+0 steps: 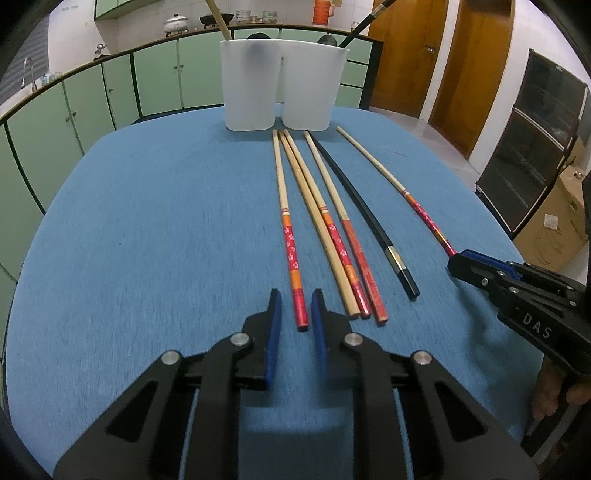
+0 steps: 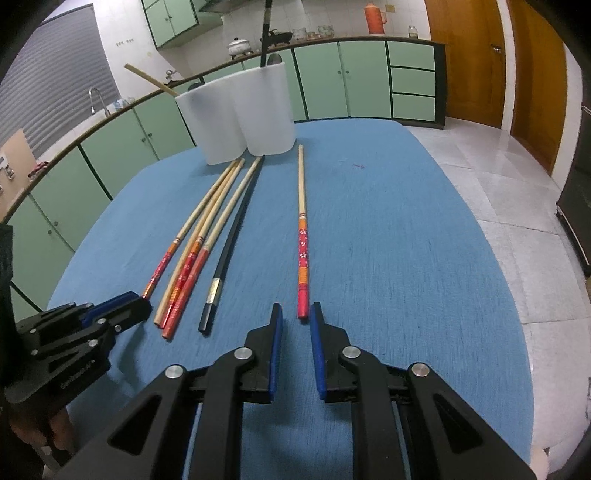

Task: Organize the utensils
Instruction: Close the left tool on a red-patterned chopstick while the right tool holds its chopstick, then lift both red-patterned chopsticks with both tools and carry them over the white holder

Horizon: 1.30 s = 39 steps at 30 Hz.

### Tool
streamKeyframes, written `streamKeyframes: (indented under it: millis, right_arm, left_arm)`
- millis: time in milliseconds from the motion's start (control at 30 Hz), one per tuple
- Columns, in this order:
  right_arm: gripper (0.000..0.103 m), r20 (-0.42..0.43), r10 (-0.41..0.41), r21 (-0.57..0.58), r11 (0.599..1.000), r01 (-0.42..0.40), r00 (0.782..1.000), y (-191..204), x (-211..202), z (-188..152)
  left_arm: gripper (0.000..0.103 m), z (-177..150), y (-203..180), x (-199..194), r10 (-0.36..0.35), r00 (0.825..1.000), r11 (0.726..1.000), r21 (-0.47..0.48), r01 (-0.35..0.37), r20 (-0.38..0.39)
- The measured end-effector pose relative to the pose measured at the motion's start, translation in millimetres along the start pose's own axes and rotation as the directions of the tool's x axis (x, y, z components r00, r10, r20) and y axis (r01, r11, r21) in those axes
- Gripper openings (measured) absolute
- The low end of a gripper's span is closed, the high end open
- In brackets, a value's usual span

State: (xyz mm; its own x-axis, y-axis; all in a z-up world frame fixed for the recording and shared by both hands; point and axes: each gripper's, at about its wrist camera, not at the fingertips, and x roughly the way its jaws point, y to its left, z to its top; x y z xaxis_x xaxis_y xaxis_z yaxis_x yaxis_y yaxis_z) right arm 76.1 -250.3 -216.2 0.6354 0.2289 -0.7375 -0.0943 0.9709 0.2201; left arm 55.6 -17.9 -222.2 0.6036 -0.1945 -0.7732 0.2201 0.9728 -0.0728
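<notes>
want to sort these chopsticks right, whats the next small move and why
Probably lift both ends: the left gripper looks closed on the leftmost chopstick, the right gripper on the rightmost chopstick, both flat on the blue cloth, short of the white holder.

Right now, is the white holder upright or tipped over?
Upright: the white holder stands on its base on the blue table, open top upward, with a wooden handle sticking out.

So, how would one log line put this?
left gripper: shut on leftmost red-ended wooden chopstick; right gripper: shut on rightmost red-ended wooden chopstick
</notes>
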Motion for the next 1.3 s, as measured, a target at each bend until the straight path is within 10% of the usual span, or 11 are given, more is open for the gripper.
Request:
streamKeyframes:
  millis: [400,967,1300]
  right_arm:
    - [0.006,0.001,-0.028,-0.017,0.999,0.028,1.000,2,1,4]
    - [0.005,0.316,0.025,-0.053,0.999,-0.008,0.948,6,-105,57]
    - [0.005,0.310,0.020,-0.031,0.999,-0.011,0.950,1,-105,58]
  left_arm:
    - [0.005,3,2,0,0.012,1.000,1.000,-0.011,-0.012,0.006]
    - [0.005,63,-4,-86,0.034,0.964,0.999,0.025,-0.042,0.262]
    - [0.005,51,16,-55,0.014,0.992,1.000,0.000,-0.014,0.127]
